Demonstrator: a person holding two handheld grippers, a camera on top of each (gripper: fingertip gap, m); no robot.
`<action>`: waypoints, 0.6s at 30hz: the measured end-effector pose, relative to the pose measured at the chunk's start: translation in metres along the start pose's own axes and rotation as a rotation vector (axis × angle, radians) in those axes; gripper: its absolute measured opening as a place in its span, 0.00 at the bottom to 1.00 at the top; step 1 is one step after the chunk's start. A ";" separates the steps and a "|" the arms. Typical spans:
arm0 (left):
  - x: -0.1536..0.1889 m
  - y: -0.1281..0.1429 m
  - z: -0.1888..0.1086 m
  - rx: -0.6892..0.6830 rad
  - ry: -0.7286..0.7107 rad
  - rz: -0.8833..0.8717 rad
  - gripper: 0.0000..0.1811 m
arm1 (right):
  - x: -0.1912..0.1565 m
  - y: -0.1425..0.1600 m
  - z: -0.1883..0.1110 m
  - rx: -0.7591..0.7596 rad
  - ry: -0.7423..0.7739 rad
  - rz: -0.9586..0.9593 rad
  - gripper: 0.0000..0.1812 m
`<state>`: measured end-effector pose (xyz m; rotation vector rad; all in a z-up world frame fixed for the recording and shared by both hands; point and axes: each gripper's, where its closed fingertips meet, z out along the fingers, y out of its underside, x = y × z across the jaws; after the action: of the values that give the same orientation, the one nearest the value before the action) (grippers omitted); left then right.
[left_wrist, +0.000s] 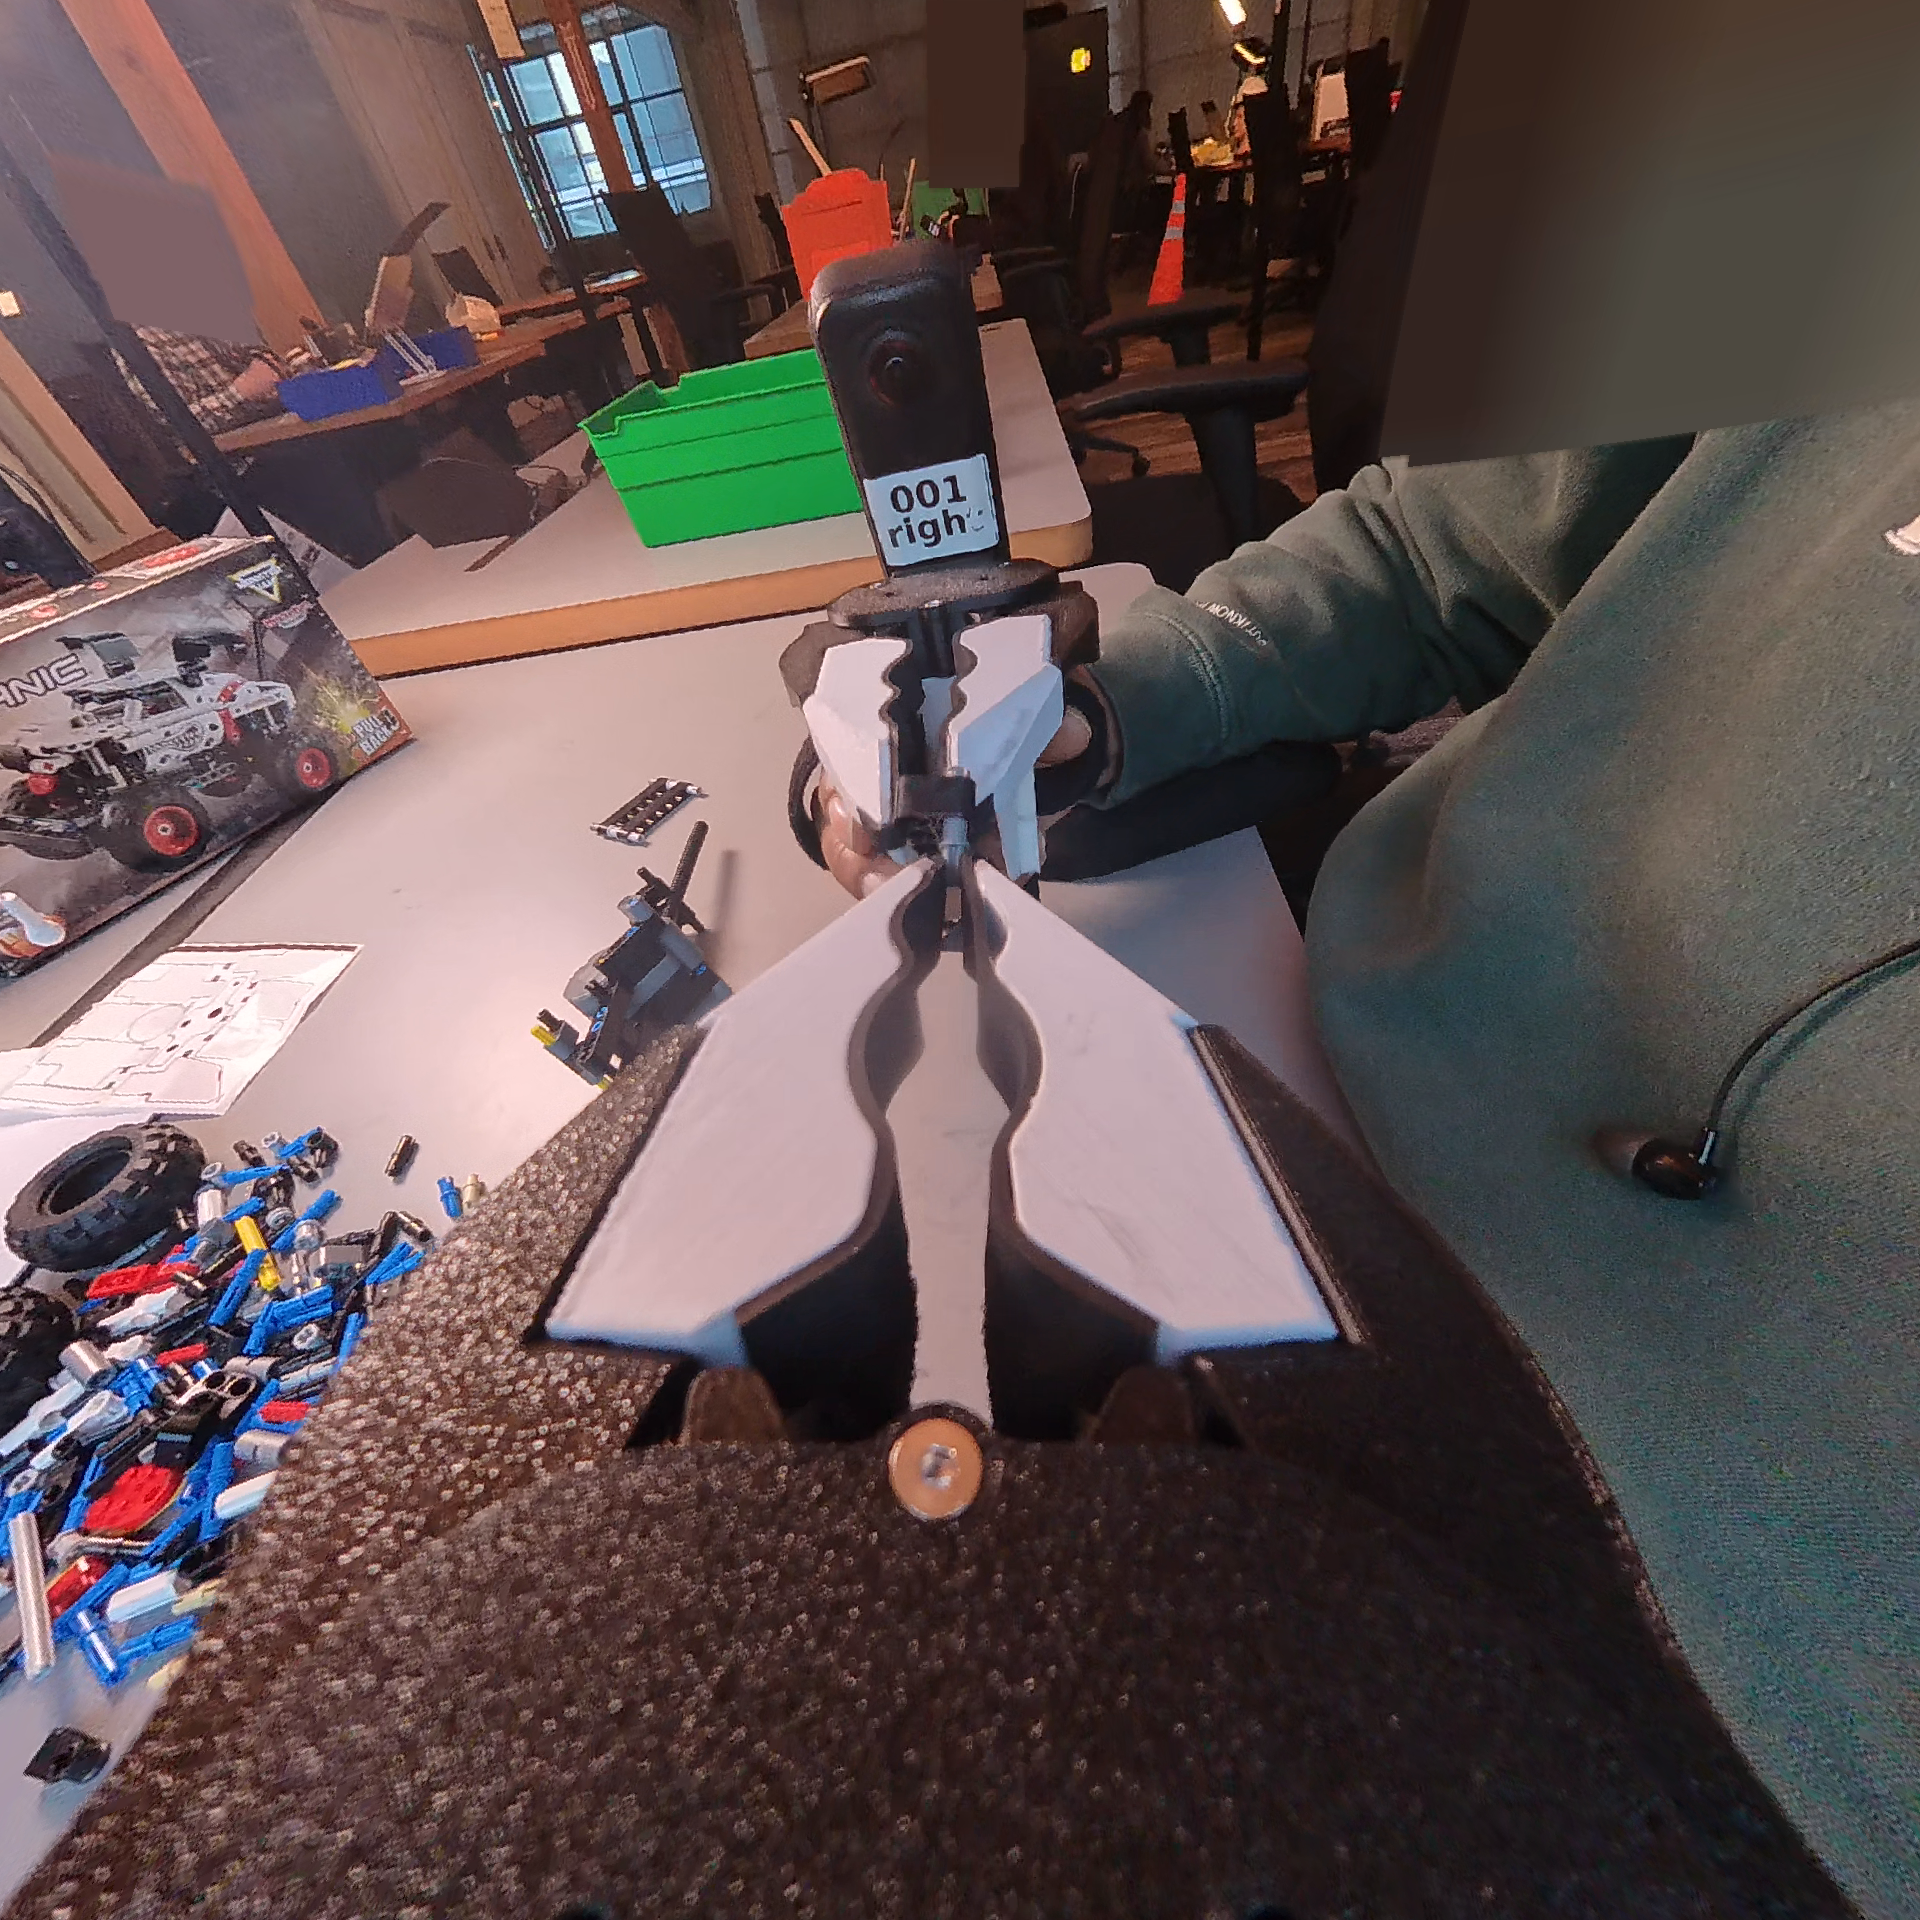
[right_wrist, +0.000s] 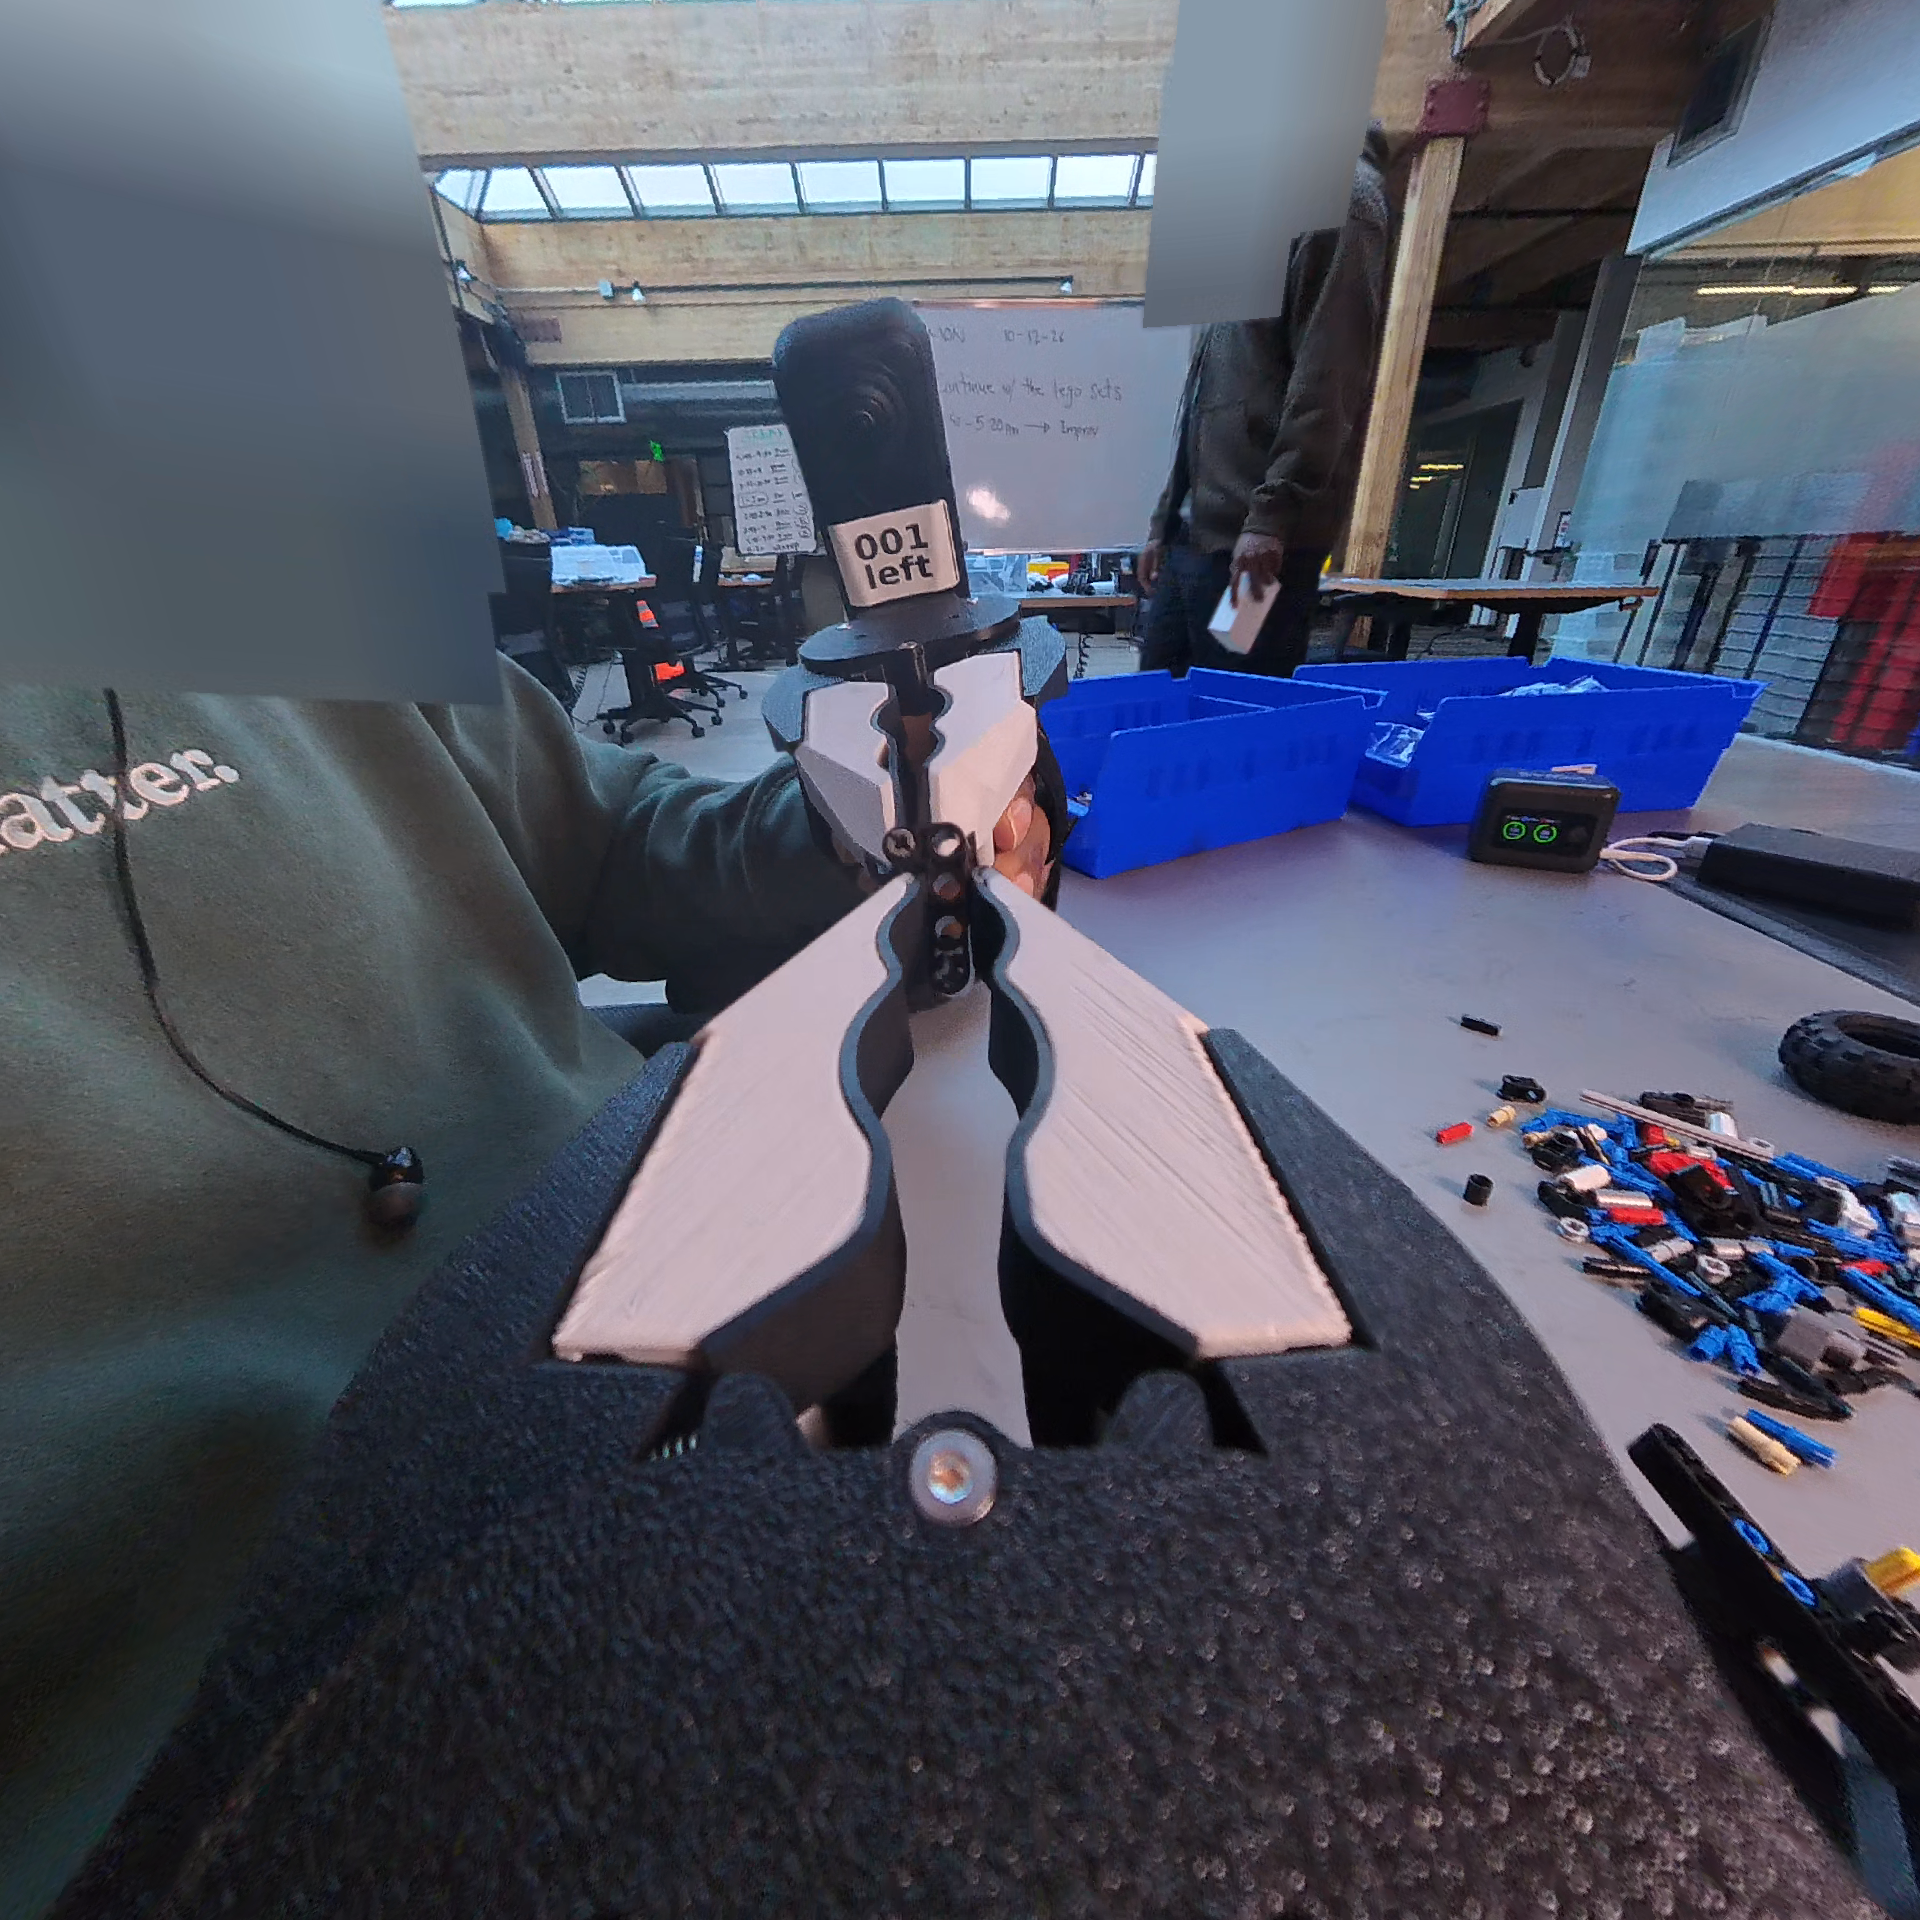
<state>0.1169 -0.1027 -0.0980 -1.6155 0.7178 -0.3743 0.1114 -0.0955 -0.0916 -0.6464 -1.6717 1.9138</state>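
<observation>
A: What is the right gripper (right_wrist: 940, 904) holding?

B: A short black plastic beam with a row of round holes (right_wrist: 948, 935). The tips are closed on it and it stands nearly upright between them, in the air over the grey table (left_wrist: 468, 852). It is well apart from the heap of loose blue, black and red plastic parts (right_wrist: 1714, 1216).

A: And the left gripper (left_wrist: 951, 888)?

B: It faces the right one, tip to tip. Its jaws are pinched onto a small dark connector piece (right_wrist: 902, 844), which touches the top of the beam. I cannot tell whether the two are seated together.

A: What lies about the heap?

B: A black knobbly rubber tyre (left_wrist: 99, 1195) sits at its edge. A partly built black-and-grey assembly (left_wrist: 634, 987) rests between the heap and the grippers. Beyond the heap are a white printed sheet (left_wrist: 187, 1029) and a cardboard box showing a monster truck (left_wrist: 156, 748).
</observation>
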 end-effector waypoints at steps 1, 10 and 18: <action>-0.003 0.001 -0.004 -0.003 -0.008 -0.006 0.01 | 0.002 -0.012 -0.006 0.071 -0.003 0.023 0.04; -0.050 0.043 -0.032 -0.150 -0.174 -0.055 0.01 | 0.032 -0.020 -0.028 0.071 0.148 0.018 0.04; -0.141 0.108 -0.054 -0.394 -0.557 -0.095 0.02 | 0.052 0.028 -0.022 -0.212 0.312 -0.122 0.04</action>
<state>-0.0478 -0.0579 -0.1709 -2.0085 0.2960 0.1673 0.0844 -0.0480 -0.1234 -0.8559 -1.6795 1.4769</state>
